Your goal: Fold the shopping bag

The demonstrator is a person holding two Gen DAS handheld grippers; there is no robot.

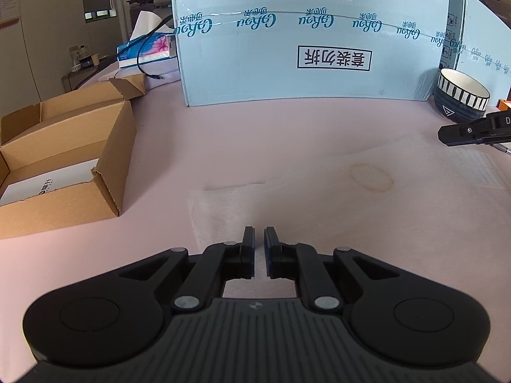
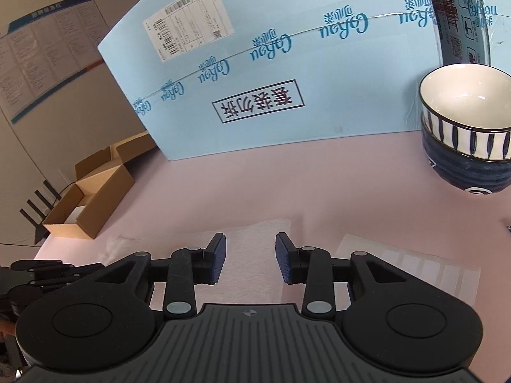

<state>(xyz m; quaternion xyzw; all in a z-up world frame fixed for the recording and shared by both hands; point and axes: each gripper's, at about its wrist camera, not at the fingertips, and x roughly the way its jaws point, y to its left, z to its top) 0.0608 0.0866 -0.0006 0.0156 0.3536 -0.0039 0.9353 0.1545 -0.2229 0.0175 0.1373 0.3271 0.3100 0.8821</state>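
The left gripper [image 1: 259, 239] sits low over the pink table [image 1: 166, 146], its jaws drawn almost together with only a thin slit between the pads; it is clenched, and whether a layer of the bag is pinched in that slit I cannot tell. The shopping bag [image 1: 287, 191], a pale, thin, nearly pink sheet, lies flat on the table right under and ahead of these tongs, spreading off to their right, with a brownish ring stain [image 1: 372, 177] on it further ahead.

Over to the right gripper [image 2: 251, 257]: its jaws stand apart, released, blue pads [image 2: 218, 260] facing each other with nothing between them. The bag [image 2: 255, 228] lies flat beneath and just ahead of its fingertips. To the right of these tongs rests a white label sheet [image 2: 415, 261].

Well ahead of both stands a big light-blue carton [image 1: 303, 57]. Ahead and to the right sit stacked bowls [image 2: 466, 127], striped on dark blue. Off to the left, an open cardboard box [image 1: 64, 159] with a tissue pack [image 1: 147, 48] beyond it.
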